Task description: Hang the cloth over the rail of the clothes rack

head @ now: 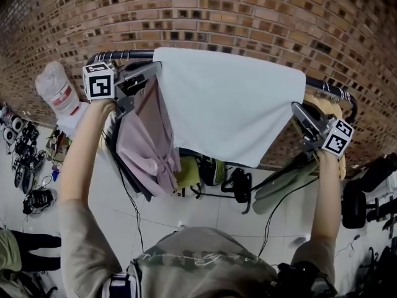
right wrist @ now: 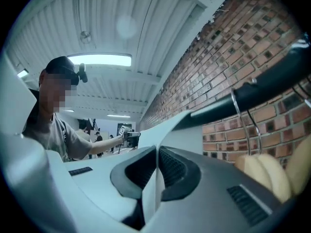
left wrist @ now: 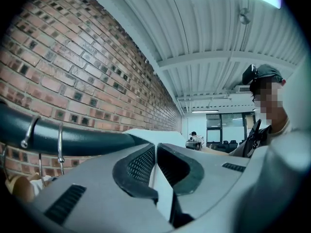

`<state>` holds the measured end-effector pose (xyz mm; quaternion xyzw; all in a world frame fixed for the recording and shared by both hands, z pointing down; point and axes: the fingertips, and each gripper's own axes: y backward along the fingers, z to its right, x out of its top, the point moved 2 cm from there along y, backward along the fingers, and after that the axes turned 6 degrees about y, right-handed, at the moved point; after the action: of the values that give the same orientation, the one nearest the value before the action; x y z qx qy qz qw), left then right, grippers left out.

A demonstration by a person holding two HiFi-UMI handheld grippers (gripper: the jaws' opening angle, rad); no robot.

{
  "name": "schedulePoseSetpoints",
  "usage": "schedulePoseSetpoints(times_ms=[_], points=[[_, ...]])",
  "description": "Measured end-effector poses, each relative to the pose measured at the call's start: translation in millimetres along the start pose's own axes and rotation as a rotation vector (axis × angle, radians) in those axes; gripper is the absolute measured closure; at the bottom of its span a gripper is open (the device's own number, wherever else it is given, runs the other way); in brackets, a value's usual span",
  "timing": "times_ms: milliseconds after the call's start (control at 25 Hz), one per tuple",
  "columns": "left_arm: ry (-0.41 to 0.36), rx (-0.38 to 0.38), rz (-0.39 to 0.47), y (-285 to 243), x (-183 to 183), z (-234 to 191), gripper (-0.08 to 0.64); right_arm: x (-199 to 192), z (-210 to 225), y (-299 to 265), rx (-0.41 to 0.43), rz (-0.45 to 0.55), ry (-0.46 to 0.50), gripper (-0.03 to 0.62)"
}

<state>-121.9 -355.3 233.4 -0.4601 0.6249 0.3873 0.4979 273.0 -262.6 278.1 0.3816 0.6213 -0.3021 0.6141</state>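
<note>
Smooth pale cloth (head: 223, 104) drapes the round dark rail (head: 121, 55) at twelve o'clock, left gripper (left wrist: 155, 165) and right gripper (right wrist: 156, 171) jaws clamped on it.

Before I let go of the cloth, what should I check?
1. Cloth lies over the rail: ok.
2. Left gripper shut on the cloth's edge: ok.
3. Right gripper shut on the cloth's edge: ok.
4. Cloth spread smooth between the grippers: ok.
5. Enough cloth behind the rail to balance the front: cannot tell, that side is hidden.
6. Pink garment clear of the cloth: cannot tell; it hangs right at the cloth's left edge.
</note>
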Motion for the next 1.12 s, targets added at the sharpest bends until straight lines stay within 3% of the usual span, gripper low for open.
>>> schedulePoseSetpoints(times_ms=[320, 480, 600, 960, 1120], points=[[0.033, 0.05, 0.062, 2.5, 19.4, -7.7, 0.538, 36.2, 16.3, -3.1, -0.031, 0.004, -0.015, 0.571], [0.058, 0.075, 0.017, 6.5, 14.1, -16.8, 0.538, 25.5, 19.2, -8.8, -0.049, -0.039, -0.011, 0.572], [0.044, 0.058, 0.002, 7.3, 11.4, -12.4, 0.538, 20.0, 22.6, -7.7, -0.042, -0.013, -0.04, 0.571], [0.038, 0.048, 0.072, 7.9, 14.7, -10.8, 0.537, 27.7, 25.9, -6.4, -0.03, 0.111, -0.119, 0.568], [0.024, 0.061, 0.051, 6.9, 13.3, -10.6, 0.527, 21.9, 27.9, -3.5, -0.058, 0.069, -0.086, 0.566]])
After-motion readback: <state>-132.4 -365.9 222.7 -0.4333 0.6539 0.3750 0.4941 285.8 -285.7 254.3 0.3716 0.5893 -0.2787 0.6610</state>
